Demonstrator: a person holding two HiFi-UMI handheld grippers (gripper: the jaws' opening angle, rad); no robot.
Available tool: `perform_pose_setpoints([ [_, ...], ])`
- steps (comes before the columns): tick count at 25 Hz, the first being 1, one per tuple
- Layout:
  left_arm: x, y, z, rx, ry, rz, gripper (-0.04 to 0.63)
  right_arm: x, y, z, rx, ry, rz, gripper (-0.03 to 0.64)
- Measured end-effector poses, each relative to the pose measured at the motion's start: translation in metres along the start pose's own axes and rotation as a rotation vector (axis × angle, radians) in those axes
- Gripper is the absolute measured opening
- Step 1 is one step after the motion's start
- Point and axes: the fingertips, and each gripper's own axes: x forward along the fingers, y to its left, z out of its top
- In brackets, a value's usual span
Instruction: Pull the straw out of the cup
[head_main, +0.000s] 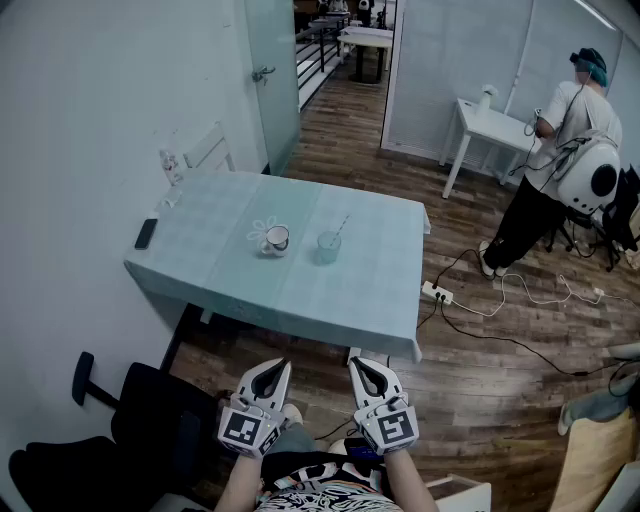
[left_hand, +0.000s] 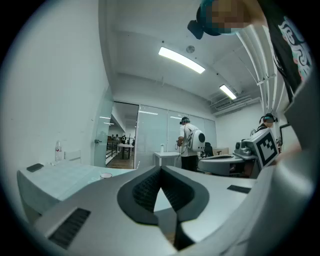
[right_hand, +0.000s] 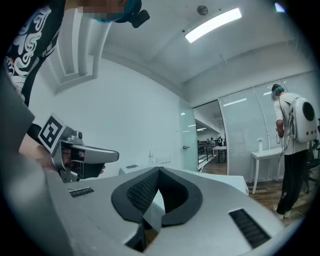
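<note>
Left claw and right claw, both closed

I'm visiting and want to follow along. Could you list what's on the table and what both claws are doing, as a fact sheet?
Table: pale cloth over it
Cup: clear, mid-table, straw leaning inside
Mug: left of the cup, on a flower-shaped mat
Phone: table's left edge
Left claw: shut, empty, short of the table
Right claw: shut, empty, beside the left claw
</note>
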Motion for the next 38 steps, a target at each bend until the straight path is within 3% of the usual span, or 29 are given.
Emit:
perform_pose_setpoints([
  [4, -0.002, -0.001, -0.011, 0.047, 0.036, 0.014, 0.021, -0.002, 0.008, -0.002, 0.001, 0.005, 0.001, 0.025],
  [14, 0.005, -0.008, -0.002, -0.009, 0.013, -0.011, 0.021, -0.013, -0.004, 0.004, 0.028, -0.028, -0.027, 0.026],
  [26, 0.011, -0.023, 0.01, 0.069, 0.001, -0.021, 0.021, -0.022, -0.011, 0.026, 0.03, -0.086, -0.027, 0.026],
  [38, 0.041, -0.002, 0.006, 0.067, 0.002, 0.017, 0.021, 0.006, -0.034, 0.018, 0.027, -0.067, -0.023, 0.026],
])
